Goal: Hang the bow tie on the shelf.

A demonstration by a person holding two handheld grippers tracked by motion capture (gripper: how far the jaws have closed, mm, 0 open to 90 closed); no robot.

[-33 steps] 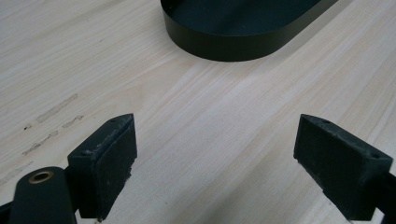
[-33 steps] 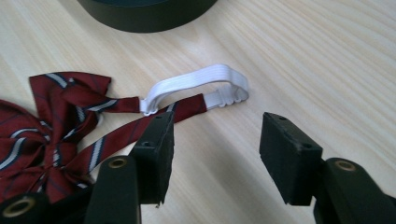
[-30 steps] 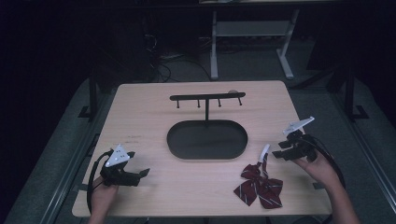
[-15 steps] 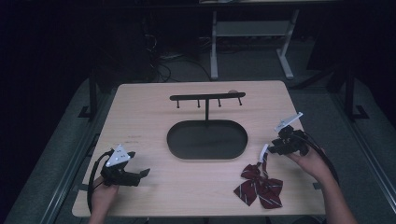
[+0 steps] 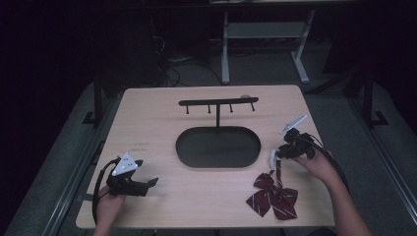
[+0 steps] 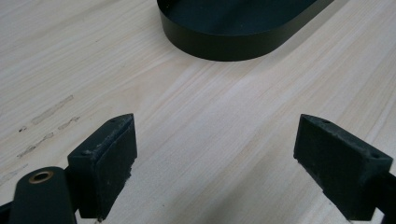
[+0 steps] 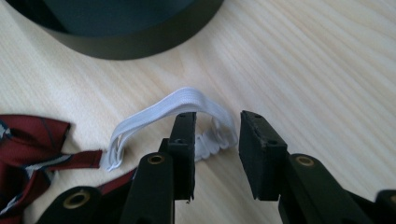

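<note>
Right gripper (image 7: 212, 154) moved in toward bow tie (image 5: 273, 194); my jaws closing, half-narrowed around white strap (image 7: 161, 114), not yet pinching; left gripper (image 6: 215, 163) idle, jaws wide.

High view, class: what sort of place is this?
Probably a lab or workshop set up for recording: a lone wooden table in a dark room, loose cables on the floor, a bare desk frame behind.

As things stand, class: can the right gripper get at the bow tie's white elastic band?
Probably yes. The right gripper is already at the white elastic band, jaws closing, nothing in between.
</note>
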